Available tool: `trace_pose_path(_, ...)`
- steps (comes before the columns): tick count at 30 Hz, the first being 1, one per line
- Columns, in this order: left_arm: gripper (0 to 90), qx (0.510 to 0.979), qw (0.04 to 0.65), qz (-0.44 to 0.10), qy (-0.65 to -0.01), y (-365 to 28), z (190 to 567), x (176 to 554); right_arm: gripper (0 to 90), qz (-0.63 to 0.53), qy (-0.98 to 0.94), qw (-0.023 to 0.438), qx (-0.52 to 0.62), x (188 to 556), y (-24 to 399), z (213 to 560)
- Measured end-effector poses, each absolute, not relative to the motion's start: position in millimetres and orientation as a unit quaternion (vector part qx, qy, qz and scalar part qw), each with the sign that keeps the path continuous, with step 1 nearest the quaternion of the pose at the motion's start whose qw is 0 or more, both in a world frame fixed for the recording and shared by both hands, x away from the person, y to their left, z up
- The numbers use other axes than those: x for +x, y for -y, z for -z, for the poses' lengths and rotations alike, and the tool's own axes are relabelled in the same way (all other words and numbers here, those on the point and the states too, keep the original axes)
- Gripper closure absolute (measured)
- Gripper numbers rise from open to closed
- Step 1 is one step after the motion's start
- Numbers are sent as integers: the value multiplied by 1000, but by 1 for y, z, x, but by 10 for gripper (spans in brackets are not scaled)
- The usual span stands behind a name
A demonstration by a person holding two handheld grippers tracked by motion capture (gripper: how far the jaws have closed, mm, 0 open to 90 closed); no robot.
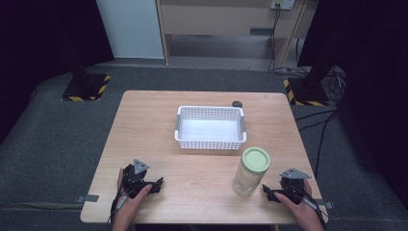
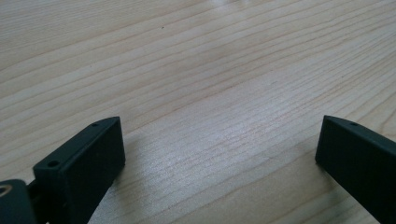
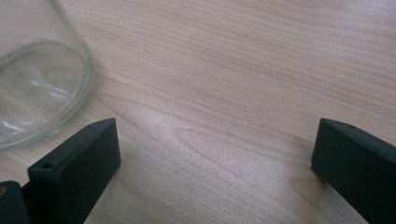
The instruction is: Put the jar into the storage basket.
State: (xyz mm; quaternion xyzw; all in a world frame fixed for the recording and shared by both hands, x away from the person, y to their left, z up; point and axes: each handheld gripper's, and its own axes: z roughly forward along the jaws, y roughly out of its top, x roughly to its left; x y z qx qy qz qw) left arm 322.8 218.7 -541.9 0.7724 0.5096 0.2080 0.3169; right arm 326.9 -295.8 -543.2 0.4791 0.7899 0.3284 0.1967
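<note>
pale wood counter (image 1: 159,144) from the high view: a white basket (image 1: 210,140) sits toward the far edge at the middle, empty, and a glass jar (image 1: 250,172) with a green lid (image 1: 255,159) stands upright near the near right corner. the left tool (image 1: 155,185) rests by the near left corner, well apart from the jar; the right tool (image 1: 267,191) lies just beside the jar's base, not touching.

left gripper view: jaws spread wide over bare wood, holding nothing.

right gripper view: jaws also wide and empty, the jar's (image 3: 37,70) rounded base at the upper left, just beyond one jaw.

judgement: this looks like the approach step. next, the right tool must swing toward the jar and close around its body.
</note>
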Motion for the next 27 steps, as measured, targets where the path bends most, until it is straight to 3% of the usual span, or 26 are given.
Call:
trace_pose_path(18,0,771,315,-209,-512,-218,542,323,20,-330,-794,194,473,327,297,543)
trace_pose_path(27,0,771,315,-209,-513,-217,542,323,26,-342,-801,188,454,306,298,532)
